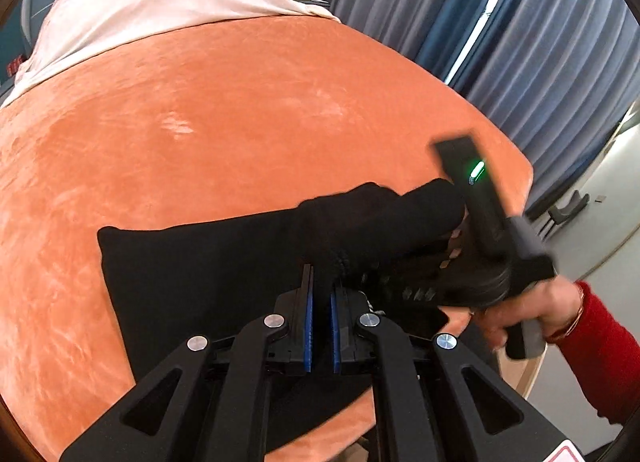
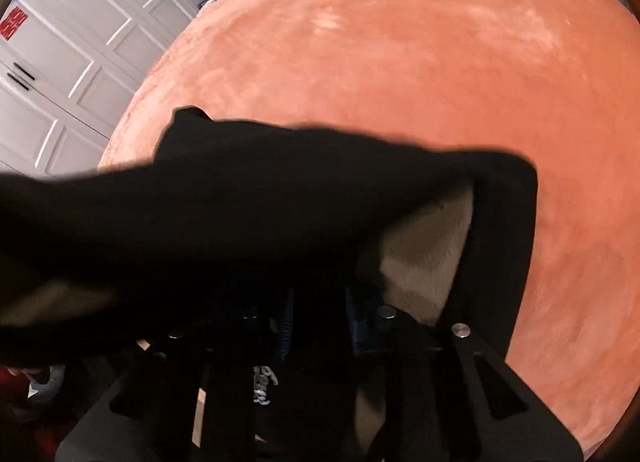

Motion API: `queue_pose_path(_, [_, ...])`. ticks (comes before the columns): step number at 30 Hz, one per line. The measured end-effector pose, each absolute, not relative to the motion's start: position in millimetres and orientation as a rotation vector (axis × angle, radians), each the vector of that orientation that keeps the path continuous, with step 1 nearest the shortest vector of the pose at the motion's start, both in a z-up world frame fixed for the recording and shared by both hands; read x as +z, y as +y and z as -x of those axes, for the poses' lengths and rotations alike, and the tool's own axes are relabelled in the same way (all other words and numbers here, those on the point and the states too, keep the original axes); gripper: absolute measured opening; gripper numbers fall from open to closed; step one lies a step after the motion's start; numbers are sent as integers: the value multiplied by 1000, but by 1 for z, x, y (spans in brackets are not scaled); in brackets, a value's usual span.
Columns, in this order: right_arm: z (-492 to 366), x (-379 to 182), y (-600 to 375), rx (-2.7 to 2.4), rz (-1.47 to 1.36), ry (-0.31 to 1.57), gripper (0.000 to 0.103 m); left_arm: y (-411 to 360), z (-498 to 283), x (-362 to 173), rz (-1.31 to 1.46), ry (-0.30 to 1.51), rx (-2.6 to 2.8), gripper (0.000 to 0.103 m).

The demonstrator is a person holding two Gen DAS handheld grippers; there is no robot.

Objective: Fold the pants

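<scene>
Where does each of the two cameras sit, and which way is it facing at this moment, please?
Left wrist: sits behind the left claw, looking across the orange bedspread toward the curtains; the person's right hand shows.
Right wrist: sits behind the right claw, facing the bedspread and white wardrobe; black pants drape over the claw.
Shared: pants, bedspread.

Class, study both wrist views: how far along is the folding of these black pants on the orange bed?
Done: the black pants already lie as a compact rectangle on the orange bedspread. In hand: the left claw pinches an edge, and the right claw lifts cloth, showing the pale lining. Left: laying that raised part down flat.
</scene>
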State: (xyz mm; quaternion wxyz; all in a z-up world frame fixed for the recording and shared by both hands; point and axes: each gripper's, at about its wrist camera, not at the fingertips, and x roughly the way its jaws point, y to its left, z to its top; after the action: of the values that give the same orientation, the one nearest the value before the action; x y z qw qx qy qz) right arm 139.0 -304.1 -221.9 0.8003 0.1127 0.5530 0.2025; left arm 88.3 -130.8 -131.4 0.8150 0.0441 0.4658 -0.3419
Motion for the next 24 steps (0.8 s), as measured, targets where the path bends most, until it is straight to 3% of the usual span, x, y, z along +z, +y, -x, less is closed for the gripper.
queue_pose_path(4, [-122, -171, -347, 375, -258, 1024, 15, -156, -67, -134, -122, 986, -822, 9])
queue_pose_path(7, [-140, -243, -371, 271, -264, 1193, 18, -195, -58, -183, -212, 1065, -838, 11])
queue_pose_path(8, [-136, -255, -385, 295, -370, 1167, 19, -204, -57, -204, -264, 1101, -796, 11])
queue_pose_path(11, [-110, -218, -409, 208, -419, 1081, 27, -190, -50, -202, -220, 1115, -779, 11])
queue_pose_path(12, [-99, -206, -416, 155, -392, 1045, 47, -181, -48, -191, -194, 1091, -777, 15])
queue_pose_path(13, [-87, -196, -424, 116, -384, 1013, 63, -167, -47, -175, -177, 1059, -759, 35])
queue_pose_path(14, [-74, -186, -436, 86, -429, 980, 63, -156, -46, -164, -168, 1034, -734, 50])
queue_pose_path(15, [-65, -181, -446, 94, -517, 960, 63, -141, -47, -153, -148, 995, -696, 73])
queue_pose_path(16, [-61, -177, -452, 132, -601, 948, 70, -120, -49, -139, -112, 944, -640, 84])
queue_pose_path(17, [-59, -175, -453, 147, -636, 939, 79, -106, -54, -133, -88, 928, -603, 87])
queue_pose_path(18, [-59, -174, -449, 154, -648, 932, 96, -92, -61, -131, -64, 933, -572, 87])
queue_pose_path(24, [-91, -229, -373, 163, -427, 1161, 97, -32, -103, -202, 93, 1166, -456, 87])
